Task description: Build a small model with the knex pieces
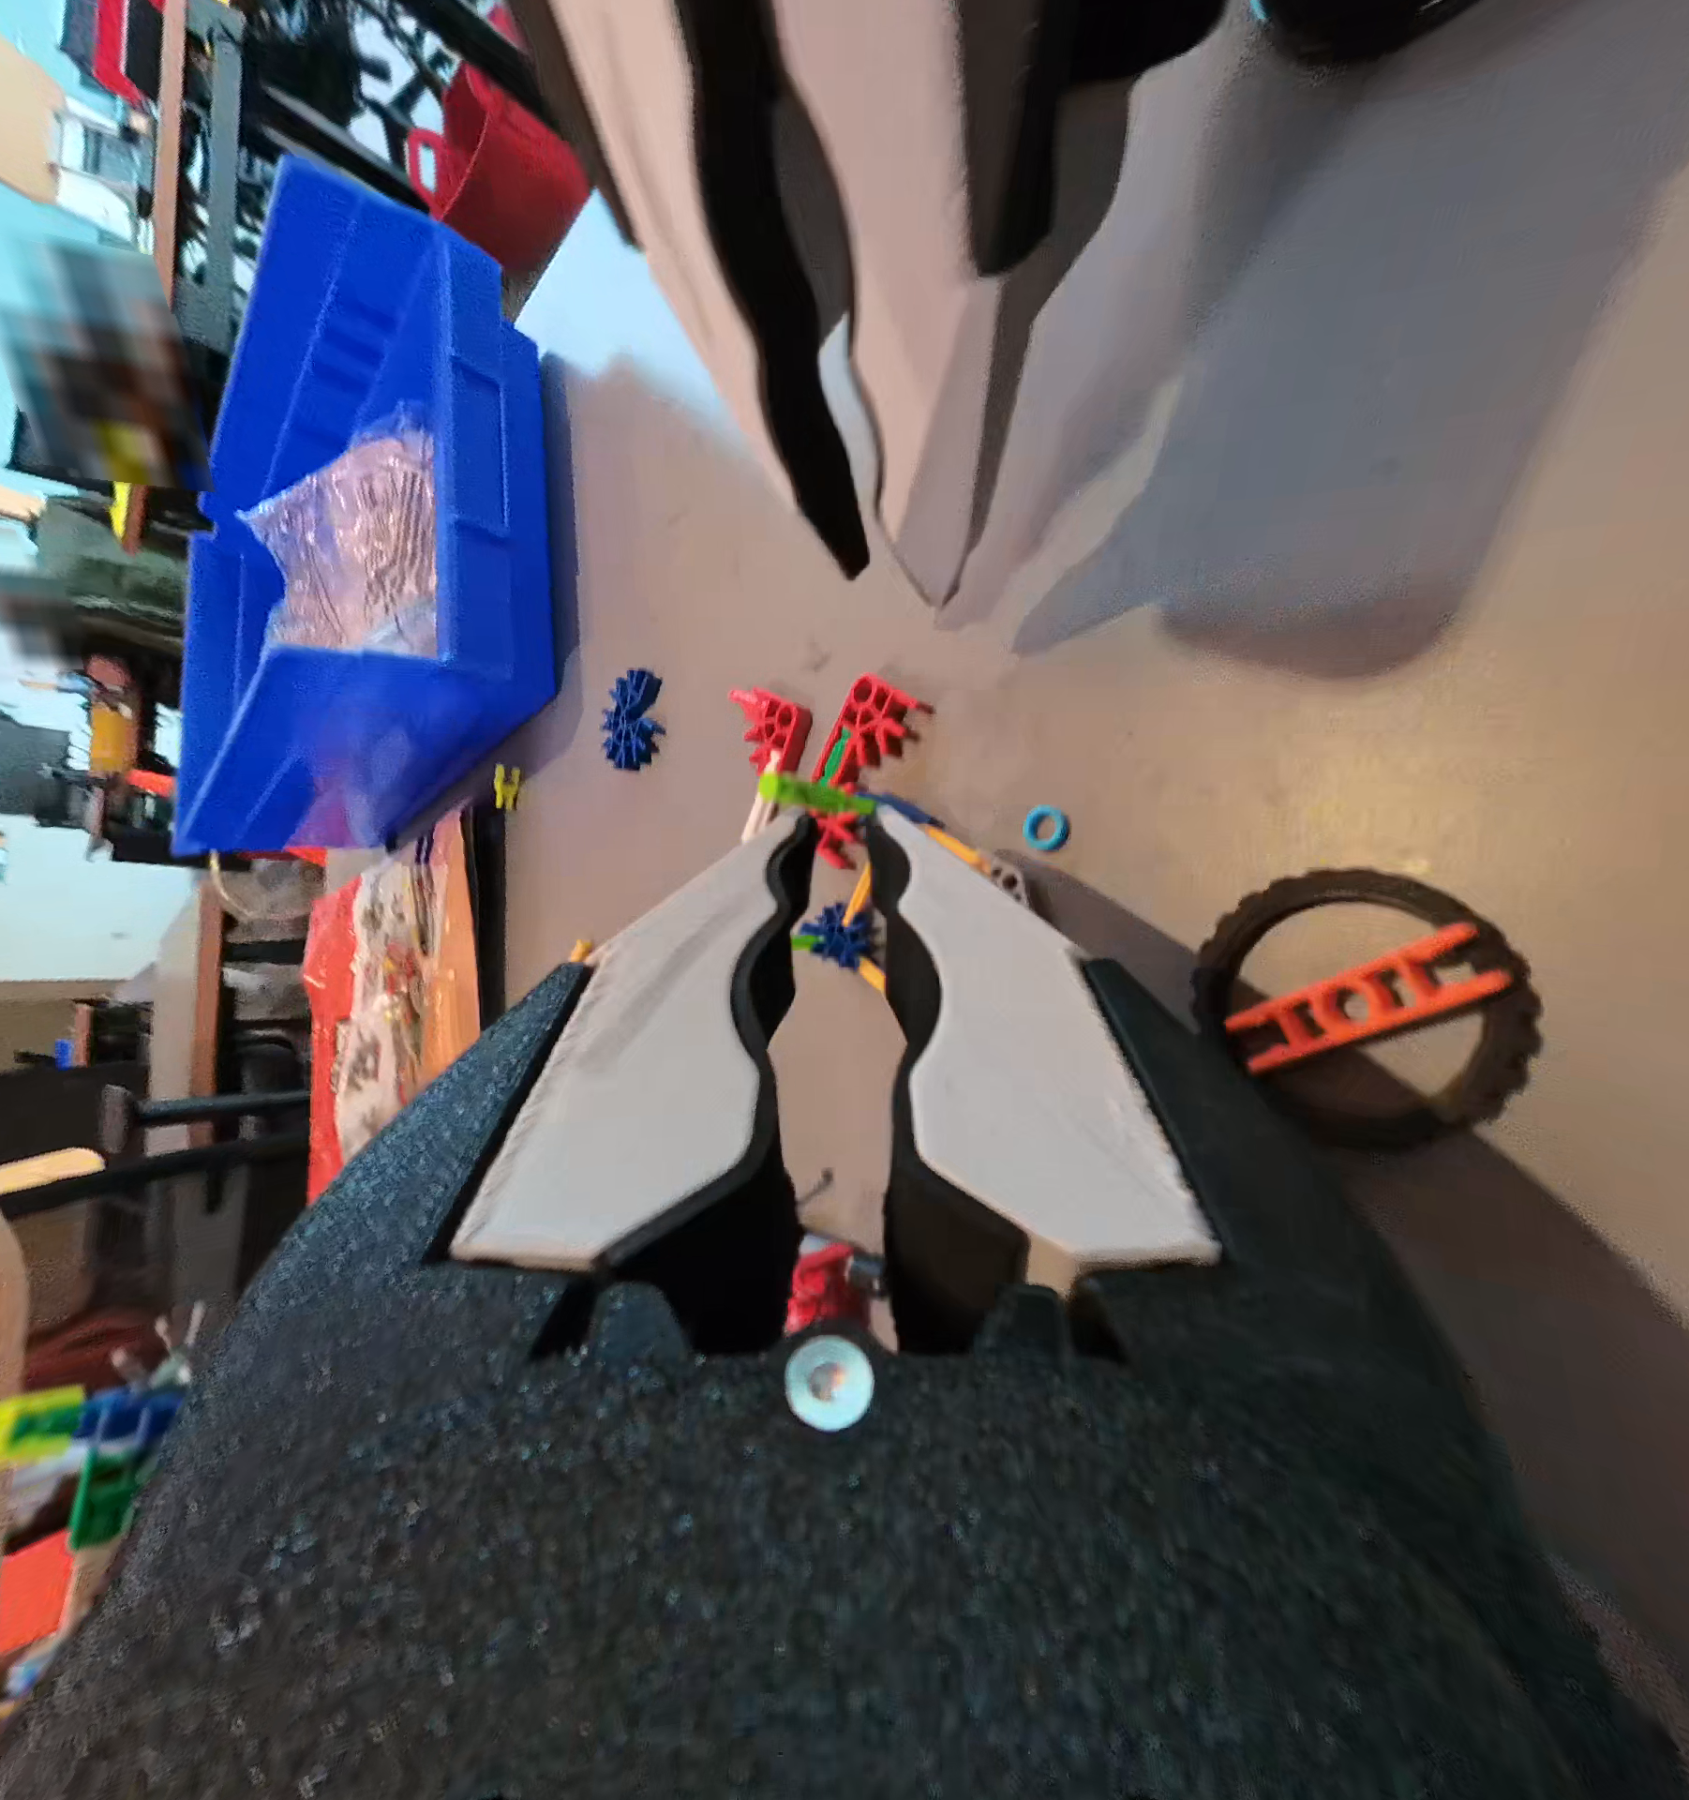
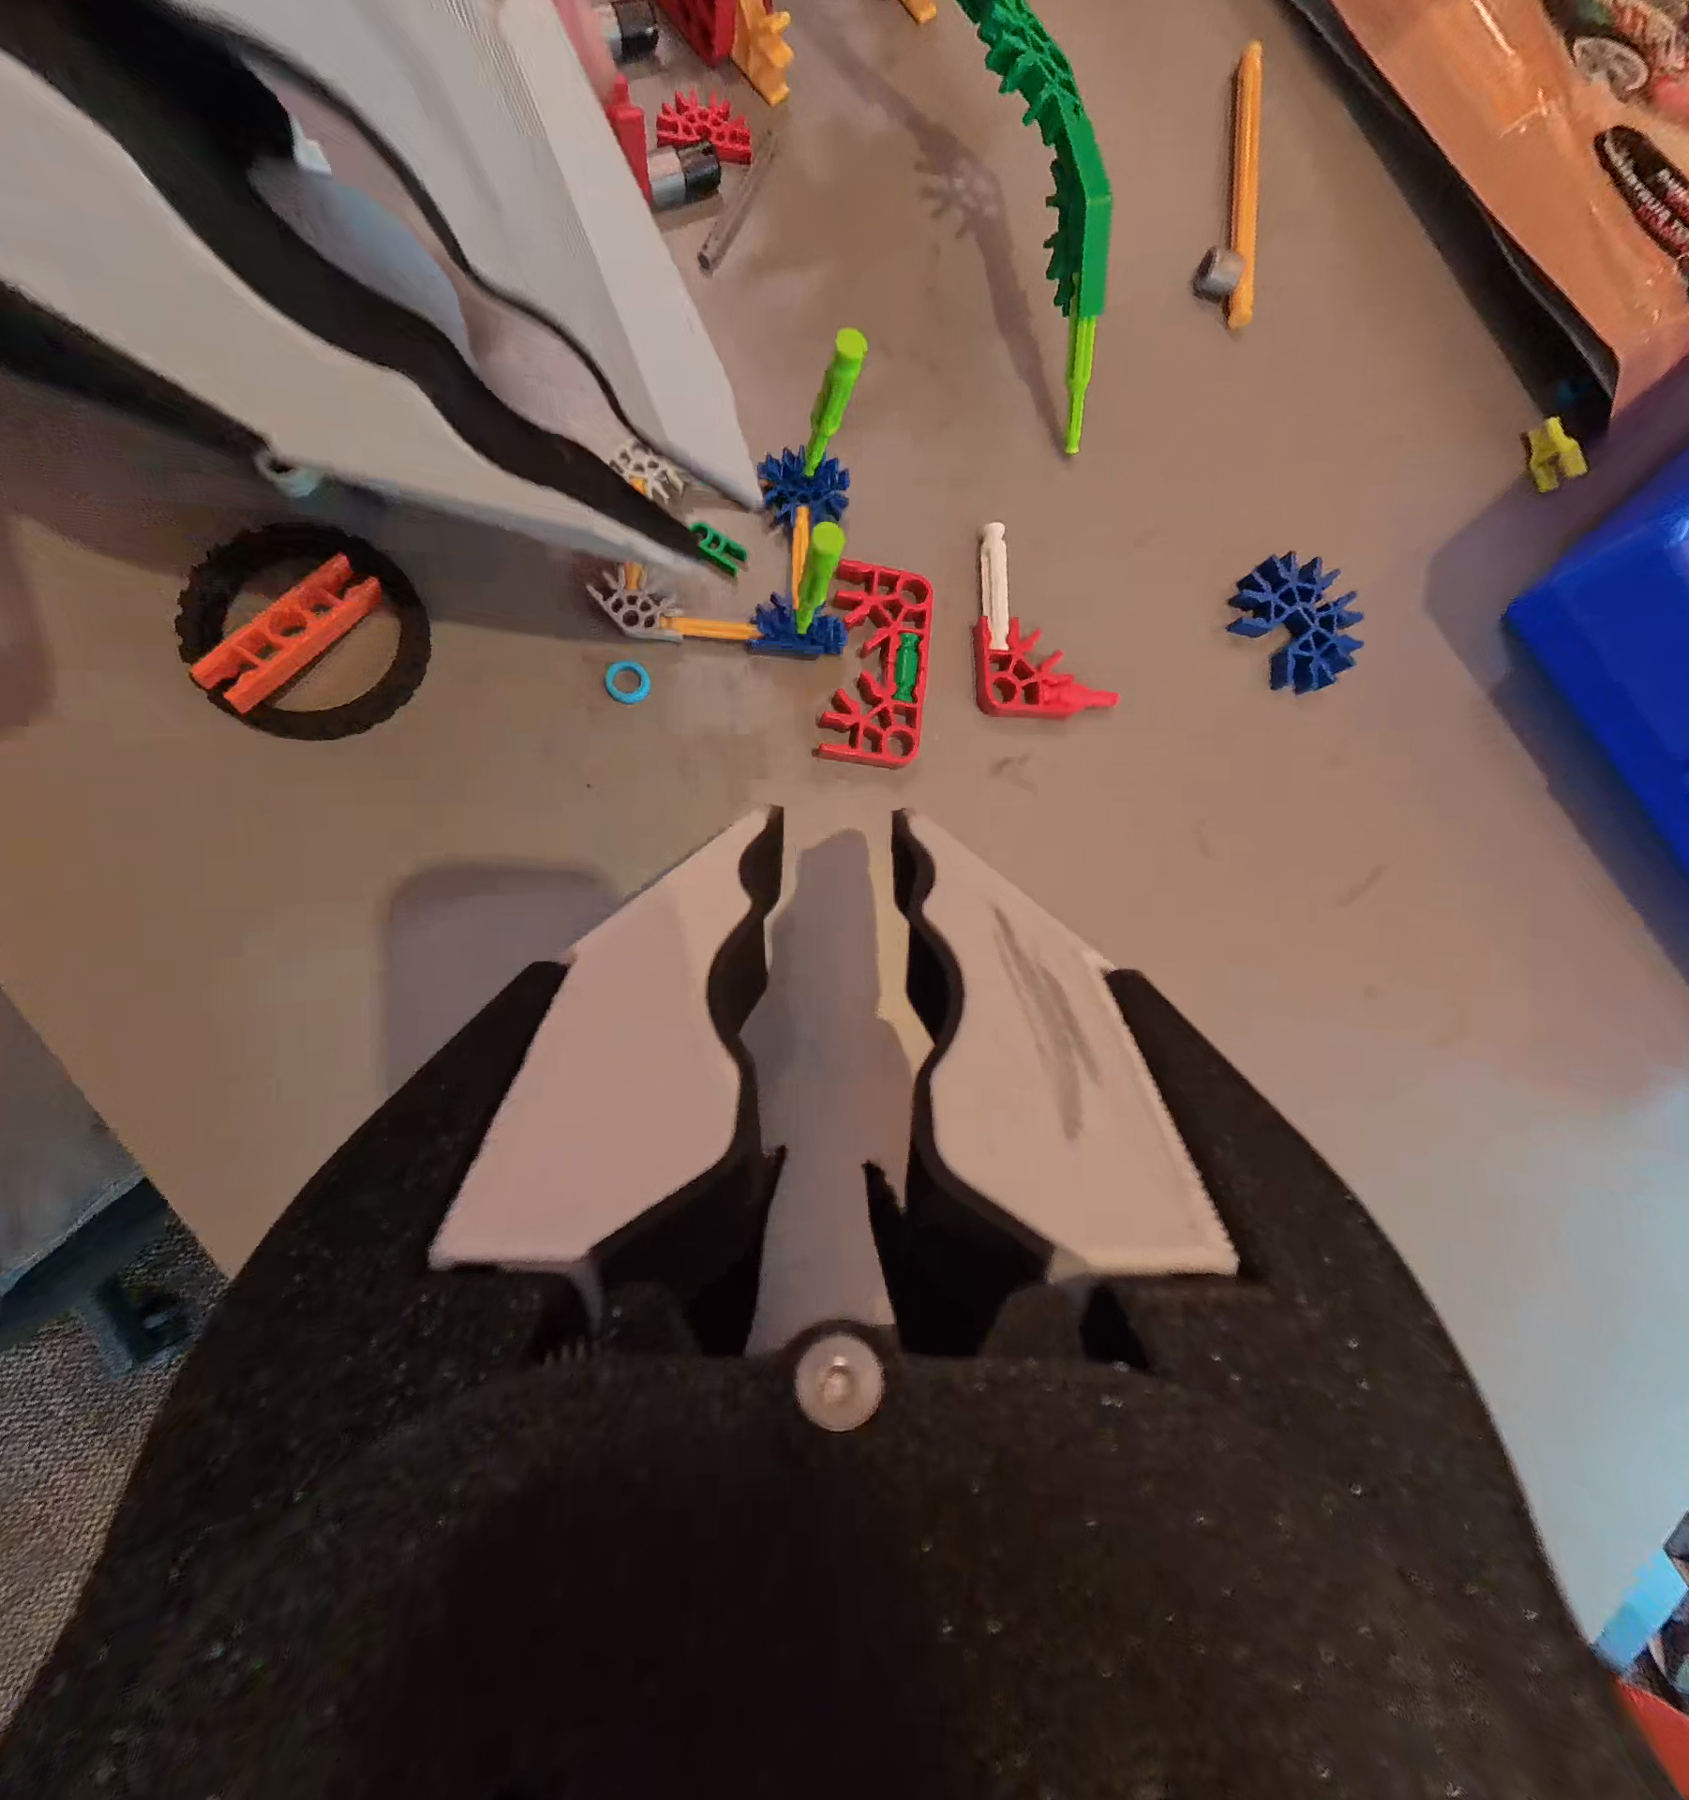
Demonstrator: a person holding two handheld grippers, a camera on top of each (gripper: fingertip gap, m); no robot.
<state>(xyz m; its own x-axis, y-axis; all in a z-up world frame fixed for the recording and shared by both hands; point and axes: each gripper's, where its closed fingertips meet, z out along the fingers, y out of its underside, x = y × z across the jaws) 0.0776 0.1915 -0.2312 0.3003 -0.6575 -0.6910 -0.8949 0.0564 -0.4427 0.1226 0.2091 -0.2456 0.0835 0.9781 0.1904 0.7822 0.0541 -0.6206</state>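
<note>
A small toy assembly (image 2: 800,623) of blue and grey snowflake connectors, yellow rods and upright light green rods stands on the grey table. My left gripper (image 1: 843,830) reaches into it with its jaws a narrow gap apart. A blue connector (image 1: 836,930) shows between the fingers. Whether they press on a piece is hidden. In the right wrist view the left gripper (image 2: 735,531) has a dark green clip (image 2: 719,545) at its tip. My right gripper (image 2: 838,813) is open and empty, just short of a red double connector (image 2: 884,662). It hangs opposite in the left wrist view (image 1: 899,584).
A black tyre (image 2: 300,723) rings an orange ladder piece (image 2: 281,633), with a teal ring (image 2: 626,681) nearby. A red connector with a white rod (image 2: 1021,672), a loose blue connector (image 2: 1298,623), a blue bin (image 2: 1649,633) and a green connector chain (image 2: 1065,166) lie around. The grippers' ends are close to 6 cm from one another.
</note>
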